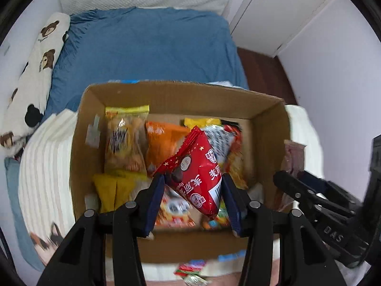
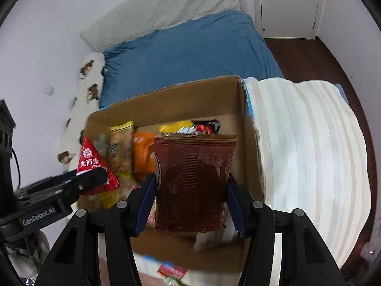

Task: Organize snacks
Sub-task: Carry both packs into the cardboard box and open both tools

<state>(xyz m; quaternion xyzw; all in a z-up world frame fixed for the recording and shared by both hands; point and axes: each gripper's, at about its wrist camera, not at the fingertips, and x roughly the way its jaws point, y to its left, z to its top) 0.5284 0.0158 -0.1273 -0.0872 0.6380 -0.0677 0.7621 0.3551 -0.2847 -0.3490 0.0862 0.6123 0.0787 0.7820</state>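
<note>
A red foil snack packet printed with white characters and small stars [image 1: 200, 174] is clamped between the blue-padded jaws of the left tool [image 1: 193, 190], and it is held tilted above the open brown cardboard box [image 1: 266, 128]. In the right wrist view the same red packet [image 2: 95, 164] is seen at the left, pinched by the left tool over the box's left side.

A dark brown, translucent rectangular snack pouch with a serrated top edge [image 2: 194, 183] is gripped at its two side edges by the right tool [image 2: 190, 195] and is held upright over the right half of the cardboard box [image 2: 166, 97]. Part of the right tool [image 1: 309, 197] is also seen at the right edge of the left wrist view, just beside the box's right wall.

Inside the box, several snacks are laid on the floor of it: a clear bag with a yellow top band holding round biscuits [image 1: 126, 140] at the left, an orange packet [image 1: 164, 143] beside it, a plain yellow packet [image 1: 114, 188] nearer the camera, and a yellow-and-black wrapper [image 2: 190, 125] against the far wall. Other wrappers beneath the held packets are blurred.

The box is set on a cream striped blanket [image 2: 309, 143] spread over a bed with a blue sheet [image 1: 147, 47]. A white bolster printed with brown bears [image 1: 35, 71] is laid along the wall.
</note>
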